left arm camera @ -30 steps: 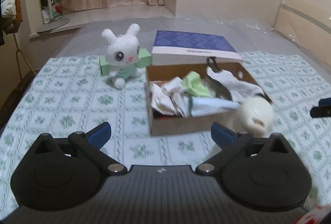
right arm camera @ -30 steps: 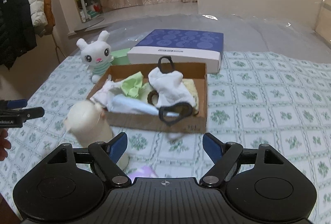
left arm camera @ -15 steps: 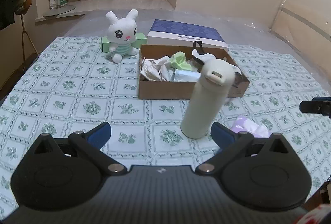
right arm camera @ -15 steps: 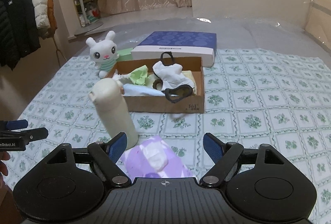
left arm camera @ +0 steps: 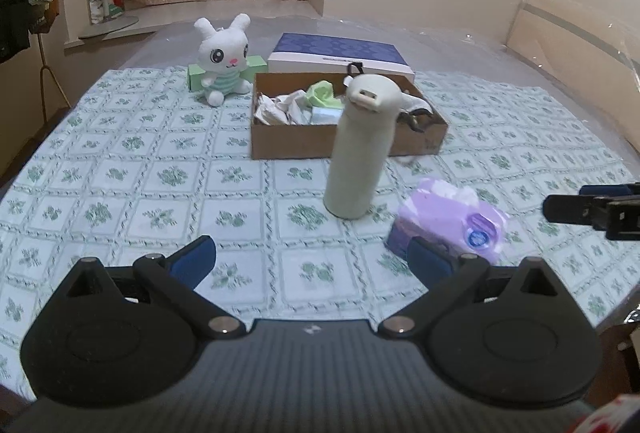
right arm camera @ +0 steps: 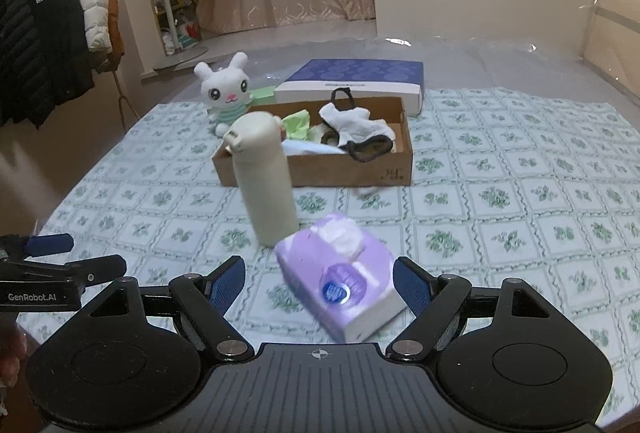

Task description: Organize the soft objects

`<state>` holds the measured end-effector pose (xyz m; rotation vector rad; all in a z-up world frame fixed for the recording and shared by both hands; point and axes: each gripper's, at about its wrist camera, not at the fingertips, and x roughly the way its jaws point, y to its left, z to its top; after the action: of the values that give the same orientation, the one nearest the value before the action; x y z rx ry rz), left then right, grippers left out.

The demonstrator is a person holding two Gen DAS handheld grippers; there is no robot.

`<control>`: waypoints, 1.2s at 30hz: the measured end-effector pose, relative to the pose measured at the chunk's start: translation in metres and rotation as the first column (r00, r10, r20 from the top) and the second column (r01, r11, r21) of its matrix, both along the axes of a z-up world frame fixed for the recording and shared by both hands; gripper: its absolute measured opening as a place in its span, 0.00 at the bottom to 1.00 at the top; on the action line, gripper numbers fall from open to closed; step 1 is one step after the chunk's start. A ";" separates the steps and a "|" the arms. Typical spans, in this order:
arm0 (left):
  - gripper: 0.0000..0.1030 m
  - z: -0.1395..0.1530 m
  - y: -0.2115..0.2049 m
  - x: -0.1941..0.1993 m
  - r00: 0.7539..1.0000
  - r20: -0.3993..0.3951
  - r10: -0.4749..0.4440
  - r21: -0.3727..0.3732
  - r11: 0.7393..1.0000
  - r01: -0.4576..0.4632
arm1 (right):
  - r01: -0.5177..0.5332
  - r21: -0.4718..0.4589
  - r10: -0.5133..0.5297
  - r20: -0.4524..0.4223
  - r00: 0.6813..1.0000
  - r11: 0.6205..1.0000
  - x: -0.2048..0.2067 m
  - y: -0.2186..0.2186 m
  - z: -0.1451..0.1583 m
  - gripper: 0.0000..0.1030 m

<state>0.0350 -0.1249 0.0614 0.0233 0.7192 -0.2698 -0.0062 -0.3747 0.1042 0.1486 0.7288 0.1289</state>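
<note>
On the table's green-patterned cloth (left arm camera: 120,169), a cardboard box (left arm camera: 320,141) holds white socks (right arm camera: 352,125) and a green cloth (left arm camera: 320,93), with a white plush rabbit (left arm camera: 222,59) standing just beside its left end. Nearer, a cream bottle (left arm camera: 360,145) stands upright beside a purple tissue pack (right arm camera: 344,281). Both the left gripper (left arm camera: 308,265) and right gripper (right arm camera: 318,281) are spread wide, holding nothing; the tissue pack lies between the right one's fingers, untouched.
</note>
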 end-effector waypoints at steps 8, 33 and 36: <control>0.98 -0.002 0.001 -0.031 1.000 -0.006 0.019 0.012 1.000 -0.019 | -0.006 -0.044 0.006 -0.005 1.000 0.999 -0.031 0.016 -0.006 0.78; 0.98 -0.005 0.004 -0.078 0.998 -0.013 0.060 0.023 0.998 -0.060 | -0.014 -0.038 0.015 0.008 1.000 0.999 -0.084 0.037 0.002 0.78; 0.98 -0.006 0.005 -0.082 0.998 -0.015 0.064 0.027 0.998 -0.063 | -0.015 -0.041 0.016 0.006 1.000 0.999 -0.091 0.040 0.000 0.78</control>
<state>-0.0469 -0.1201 0.0553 0.0231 0.7383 -0.1999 -0.0972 -0.3349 0.1046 0.1040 0.7263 0.1291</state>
